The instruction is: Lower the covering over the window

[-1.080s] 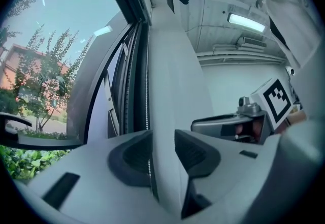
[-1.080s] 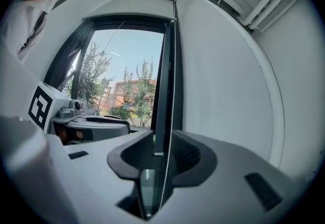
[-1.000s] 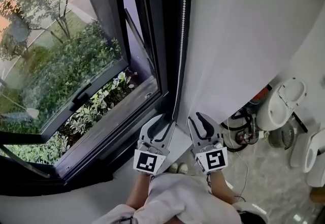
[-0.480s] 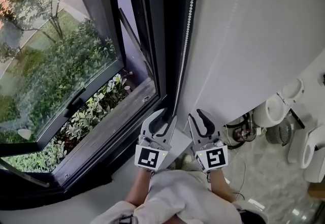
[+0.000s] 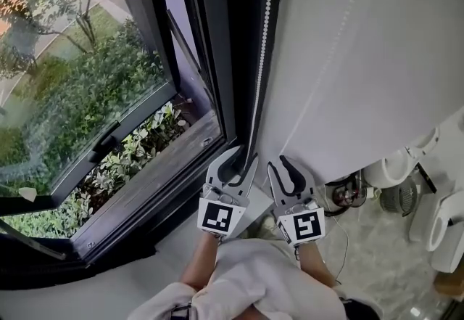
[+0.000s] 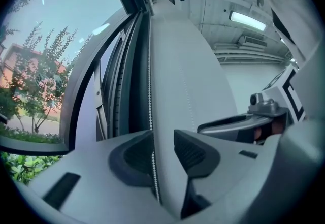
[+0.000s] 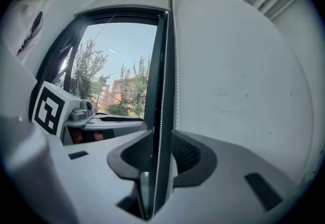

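White bead chain [image 5: 262, 57]: your left gripper [image 5: 243, 154] has edged over, its open jaws now straddling it. Your right gripper [image 5: 277, 162] is open and empty. Ready to clamp.

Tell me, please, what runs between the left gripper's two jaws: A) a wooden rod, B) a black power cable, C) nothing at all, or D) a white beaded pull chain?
D: in the left gripper view the white beaded pull chain hangs down through the gap between the parted dark pads of the left gripper, just beside the dark window frame.
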